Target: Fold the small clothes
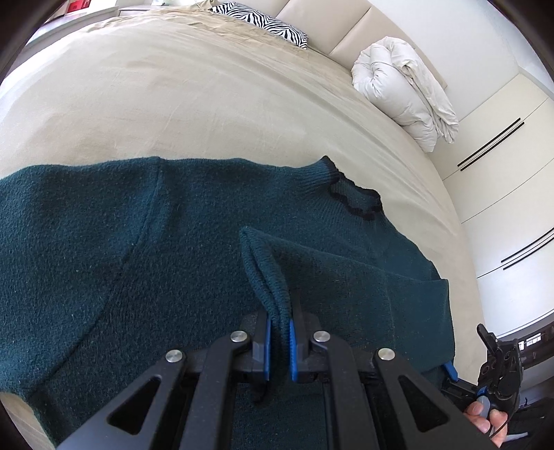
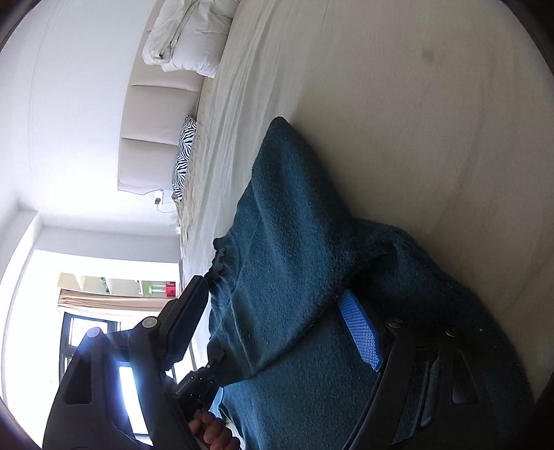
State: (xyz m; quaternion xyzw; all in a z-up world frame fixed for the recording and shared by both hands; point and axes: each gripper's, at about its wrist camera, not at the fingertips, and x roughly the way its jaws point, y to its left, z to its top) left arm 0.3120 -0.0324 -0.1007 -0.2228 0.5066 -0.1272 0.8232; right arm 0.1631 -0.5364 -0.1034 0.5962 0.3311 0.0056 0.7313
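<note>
Here left gripper (image 1: 279,341) pinches sweater (image 1: 104,259) cuff (raised) — right gripper (image 2: 277,322) agape.

A wide bed covered in a smooth beige sheet (image 1: 180,100) fills most of the left wrist view. At about twelve o'clock lies a black-and-white zebra-striped pillow (image 1: 263,20), against a cream padded panel headboard (image 1: 332,24). Near two o'clock, a rolled-up, puffy white duvet (image 1: 405,90) sits at the bed's edge. At three o'clock stand glossy white wardrobe doors with slim black handles (image 1: 491,145). In the right wrist view, a bright window with a dark frame (image 2: 86,332) shows at eight o'clock, beneath what may be a tan blind (image 2: 104,301).
</note>
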